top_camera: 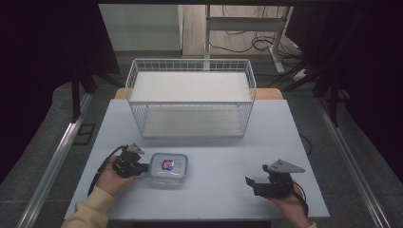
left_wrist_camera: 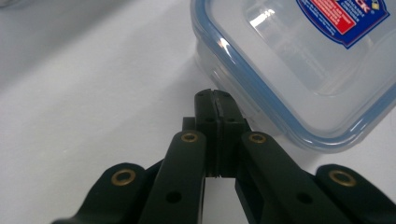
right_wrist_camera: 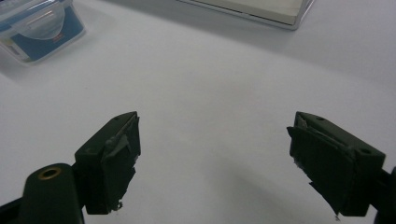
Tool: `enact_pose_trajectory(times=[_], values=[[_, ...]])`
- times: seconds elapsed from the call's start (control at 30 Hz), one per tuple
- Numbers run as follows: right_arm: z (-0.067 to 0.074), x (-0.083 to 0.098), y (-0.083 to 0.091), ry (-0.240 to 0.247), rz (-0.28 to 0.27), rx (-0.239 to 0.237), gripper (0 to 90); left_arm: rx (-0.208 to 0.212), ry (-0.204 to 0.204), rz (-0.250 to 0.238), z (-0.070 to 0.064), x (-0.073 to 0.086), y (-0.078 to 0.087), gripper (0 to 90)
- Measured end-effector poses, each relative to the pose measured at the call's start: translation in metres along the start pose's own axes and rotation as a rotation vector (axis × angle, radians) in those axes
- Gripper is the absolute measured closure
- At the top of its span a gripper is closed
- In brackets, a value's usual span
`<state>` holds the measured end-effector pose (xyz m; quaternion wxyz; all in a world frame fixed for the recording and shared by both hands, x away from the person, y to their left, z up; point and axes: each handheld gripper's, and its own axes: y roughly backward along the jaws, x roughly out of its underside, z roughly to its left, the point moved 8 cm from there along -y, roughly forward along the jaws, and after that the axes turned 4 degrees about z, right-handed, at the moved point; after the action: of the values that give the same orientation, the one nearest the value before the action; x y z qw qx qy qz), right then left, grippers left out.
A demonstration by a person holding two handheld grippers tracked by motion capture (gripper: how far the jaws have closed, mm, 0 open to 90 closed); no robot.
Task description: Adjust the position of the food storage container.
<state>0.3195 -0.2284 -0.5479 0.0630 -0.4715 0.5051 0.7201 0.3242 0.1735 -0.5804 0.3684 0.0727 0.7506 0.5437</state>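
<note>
- A clear plastic container with a blue-rimmed lid is seen on the light table, at the near left part of it, in front of the wire basket.
- On the lid, a label in blue, red and white is placed near the middle; in the left gripper view the same label is seen at the upper right.
- The left gripper is held in the person's left hand, just at the left side of the container.
- In the left gripper view, the two black jaws of the left gripper are pressed together with nothing between them; only a thin seam is left.
- The closed tips are found just beside the corner of the container; whether they touch its wall cannot be told.
- The right gripper is held in the right hand at the near right part of the table, well apart from the container.
- In the right gripper view, the jaws of the right gripper are spread wide over the bare table, and nothing is held.
- The container is seen far at the upper left of that view.
- The basket is white, with a flat pale board lying inside it.
- A cream sleeve is worn on the left forearm.
</note>
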Motion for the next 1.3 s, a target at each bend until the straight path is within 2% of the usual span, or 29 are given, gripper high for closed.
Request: enact_pose_trajectory(times=[0.2, 0.3, 0.53, 0.67, 0.9, 1.13, 1.23, 1.3], values=[[0.001, 0.000, 0.000, 0.001, -0.001, -0.001, 16.5, 0.031, -0.006, -0.017, -0.012, -0.005, -0.003, 90.0], [0.002, 0.000, 0.000, 0.003, 0.000, -0.002, 16.5, 0.050, -0.027, -0.010, -0.023, -0.010, -0.011, 89.9], [0.002, 0.000, 0.001, 0.008, -0.003, 0.000, 16.5, 0.076, -0.042, -0.010, -0.036, -0.020, -0.016, 90.0], [0.002, 0.000, -0.001, 0.011, 0.002, -0.002, 16.6, 0.089, -0.065, -0.008, -0.046, -0.028, -0.021, 89.9], [0.004, 0.001, -0.002, 0.014, 0.009, -0.004, 16.6, 0.096, -0.070, -0.013, -0.051, -0.039, -0.028, 90.0], [0.004, 0.001, -0.002, 0.016, 0.008, -0.005, 16.7, 0.094, -0.066, -0.020, -0.051, -0.040, -0.028, 90.0], [0.005, 0.000, -0.001, 0.021, -0.001, -0.008, 16.6, 0.065, -0.053, -0.043, -0.046, -0.038, -0.023, 90.0], [0.006, 0.000, -0.001, 0.022, -0.005, -0.010, 16.7, 0.053, -0.038, -0.075, -0.042, -0.035, -0.015, 90.0]])
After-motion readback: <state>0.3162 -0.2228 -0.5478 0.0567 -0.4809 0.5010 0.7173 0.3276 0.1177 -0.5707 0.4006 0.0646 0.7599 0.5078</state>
